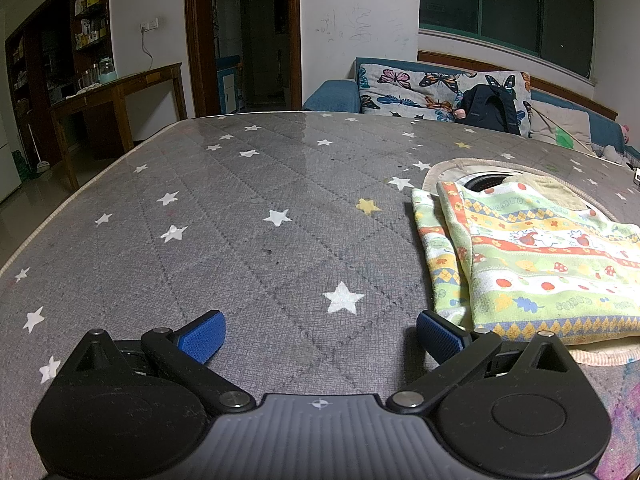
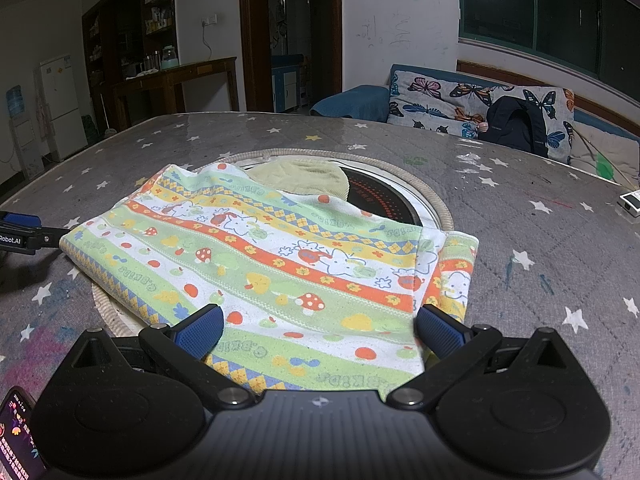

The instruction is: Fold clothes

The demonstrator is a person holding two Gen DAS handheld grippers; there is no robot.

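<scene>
Left wrist view shows your left tool (image 1: 320, 338) with its blue pads spread wide and only the grey star-printed table (image 1: 240, 240) cover between them. The folded patterned towel (image 1: 532, 268) lies off to the tool's right, its near corner just beside the right pad (image 1: 438, 338); you cannot tell whether they touch. Beyond the towel a beige cloth (image 1: 548, 190) and a round rimmed opening in the table (image 1: 440, 168) peek out.

Right wrist view gives you what the other one cuts off: the whole towel (image 2: 272, 272), printed with mushrooms, rabbits and orange bands, spread straight ahead of your right tool (image 2: 320, 332). That tool is also wide open, both pads (image 2: 200, 330) hovering over the towel's near edge without pinching it. The towel's right side shows a doubled fold. Past it, the beige cloth (image 2: 304, 178) sits beside a dark round cooktop (image 2: 384, 200) set in the rimmed opening. At the far left of this view, the tip of your left tool (image 2: 24, 232) sits just beside the towel's left corner. A lit phone (image 2: 18, 436) shows at the lower left, and a small white box (image 2: 632, 202) lies on the table far right.
</scene>
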